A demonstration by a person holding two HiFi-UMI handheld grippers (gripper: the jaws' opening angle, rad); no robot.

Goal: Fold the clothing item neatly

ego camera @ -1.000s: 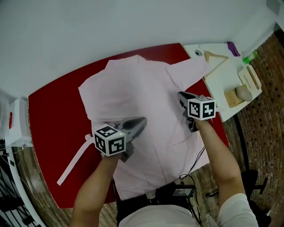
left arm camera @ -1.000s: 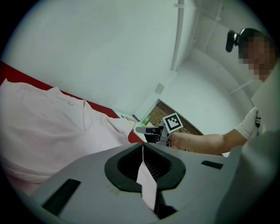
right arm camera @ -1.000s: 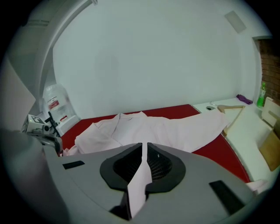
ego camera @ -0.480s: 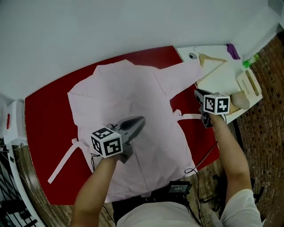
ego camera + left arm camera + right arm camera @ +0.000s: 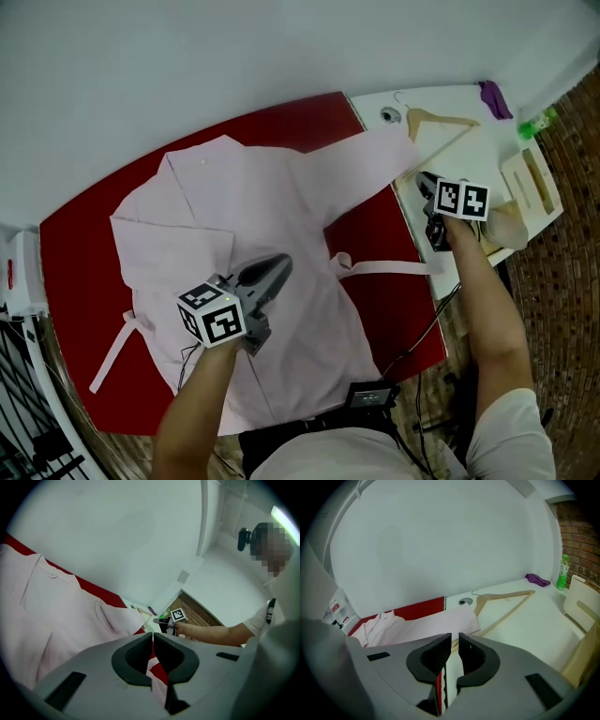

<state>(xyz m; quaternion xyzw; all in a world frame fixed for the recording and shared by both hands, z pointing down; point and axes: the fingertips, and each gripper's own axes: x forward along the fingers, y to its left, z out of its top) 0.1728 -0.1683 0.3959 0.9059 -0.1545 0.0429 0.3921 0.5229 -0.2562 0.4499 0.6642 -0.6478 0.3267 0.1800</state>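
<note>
Left gripper (image 5: 153, 637) clenches the one pink garment (image 5: 216, 216); right gripper (image 5: 455, 641) clenches one tie (image 5: 384, 268) of two.

Soft matt cloth garment (image 5: 234, 206) and belt (image 5: 384, 268), matt red tabletop (image 5: 80, 253), smooth wooden hanger (image 5: 441, 119), matt grey plastic jaws.

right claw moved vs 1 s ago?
Yes. The right claw has gone right: it was over the shirt on the red table, now it is over the white table near the hanger, the strap stretched toward it.
</note>
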